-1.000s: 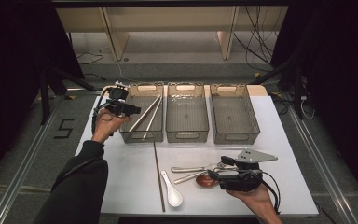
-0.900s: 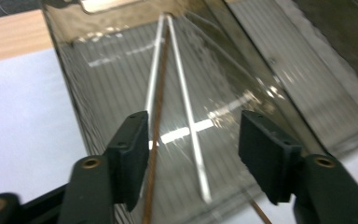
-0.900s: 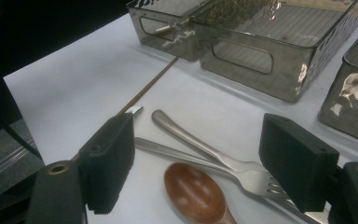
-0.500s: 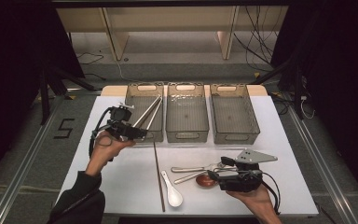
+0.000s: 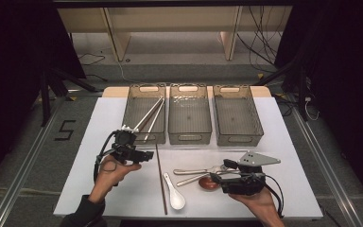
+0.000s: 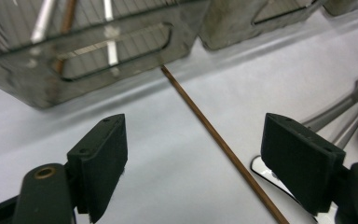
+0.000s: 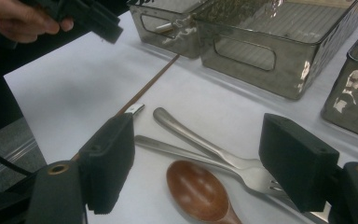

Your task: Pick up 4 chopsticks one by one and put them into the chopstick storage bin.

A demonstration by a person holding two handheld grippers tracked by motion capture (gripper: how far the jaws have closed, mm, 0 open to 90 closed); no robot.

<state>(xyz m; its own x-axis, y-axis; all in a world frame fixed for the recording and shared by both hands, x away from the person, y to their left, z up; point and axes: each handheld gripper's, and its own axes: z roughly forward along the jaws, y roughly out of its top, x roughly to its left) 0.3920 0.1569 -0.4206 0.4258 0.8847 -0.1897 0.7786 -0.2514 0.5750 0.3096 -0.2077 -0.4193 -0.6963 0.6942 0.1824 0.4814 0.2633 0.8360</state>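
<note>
White table covering [image 5: 274,127] lay beneath everything I worked on, with dark floor and cables beyond it. Nearest me, the right gripper [image 5: 227,176] rested at the near right in my right hand, its jaws standing wide with nothing between them; in the right gripper view they framed a brown wooden spoon [image 7: 198,193] and two metal utensils [image 7: 205,151] lying on the covering. Just left of these lay a white ceramic spoon [image 5: 175,193]. Left of that spoon a single brown chopstick [image 5: 160,177] ran from the near edge toward the bins. The left gripper [image 5: 146,155] hovered just left of this chopstick; its jaws had just been opening and stood wide, and the left gripper view showed the chopstick [image 6: 214,140] lying on the covering between them, untouched. Farther off stood three clear bins in a row: the left bin [image 5: 132,116] held pale chopsticks [image 5: 150,118], then the middle bin [image 5: 189,132] and the right bin [image 5: 237,135].
</note>
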